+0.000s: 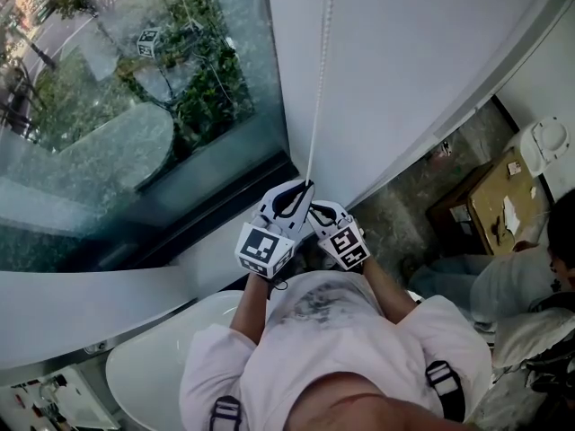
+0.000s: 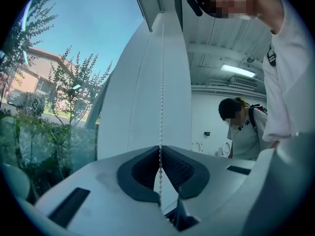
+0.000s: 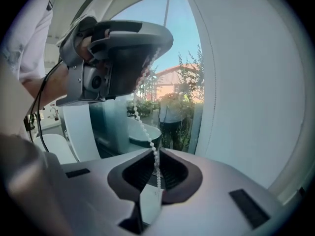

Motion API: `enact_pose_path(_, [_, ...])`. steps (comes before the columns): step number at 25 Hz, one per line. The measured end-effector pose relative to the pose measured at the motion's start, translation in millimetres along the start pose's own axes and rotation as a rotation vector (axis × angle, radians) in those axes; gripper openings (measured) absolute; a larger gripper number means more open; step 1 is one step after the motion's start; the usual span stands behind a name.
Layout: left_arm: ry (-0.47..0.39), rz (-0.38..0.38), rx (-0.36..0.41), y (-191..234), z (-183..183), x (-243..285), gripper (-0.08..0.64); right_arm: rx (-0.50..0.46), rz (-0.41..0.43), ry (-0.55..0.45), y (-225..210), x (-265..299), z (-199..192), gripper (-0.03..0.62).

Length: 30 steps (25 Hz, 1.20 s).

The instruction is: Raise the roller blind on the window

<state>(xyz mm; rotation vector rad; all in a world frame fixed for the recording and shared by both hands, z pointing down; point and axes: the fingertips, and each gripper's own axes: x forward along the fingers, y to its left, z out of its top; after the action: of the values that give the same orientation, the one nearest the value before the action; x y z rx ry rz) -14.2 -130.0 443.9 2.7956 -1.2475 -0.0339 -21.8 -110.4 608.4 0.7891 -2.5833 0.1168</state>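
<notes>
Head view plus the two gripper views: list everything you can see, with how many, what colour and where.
roller blind: one, white, hanging right of the bare glass
bead chain: one, white, running down the blind's left edge into both grippers
window: one, clear glass, left of the blind
trees: several, green, outside the glass
tub: one, white, lower left under the window
cardboard box: one, brown, on the floor at right
second person: one, pale top, low at the far right
shirt: one, white, on the wearer, bottom centre
left gripper: one, grey and black, shut on the bead chain, the higher of the two
right gripper: one, grey and black, shut on the bead chain just below the left one
</notes>
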Motion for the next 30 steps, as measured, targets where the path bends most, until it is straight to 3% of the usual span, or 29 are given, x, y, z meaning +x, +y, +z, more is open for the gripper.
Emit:
enact_pose_path(4, [-0.008,0.011,0.001,1,0,-2,0.012,-0.011,-0.011,-0.025,-2,-8,14,0.075])
enact_pose_path(7, [-0.015,0.017,-0.001,1,2,-3,0.012,-0.027,0.011,-0.022,1,-13,21,0.153])
enact_pose_path(10, [-0.028,0.031,-0.002,4,7,-4,0.014,-0.042,0.032,-0.036,5,-19,32,0.183])
enact_pose_path(13, [-0.042,0.039,-0.011,7,12,-7,0.093,-0.046,0.037,-0.066,8,-27,47,0.204])
enact_pose_path(18, [-0.064,0.063,-0.010,13,22,-16,0.101,-0.035,0.054,-0.135,11,-44,76,0.213])
enact_pose_path(23, [-0.096,0.079,-0.011,16,30,-26,0.101,-0.038,0.056,-0.234,12,-65,113,0.210])
enact_pose_path(30, [-0.119,0.120,0.030,18,45,-43,0.032,-0.041,0.034,-0.413,6,-96,170,0.086])
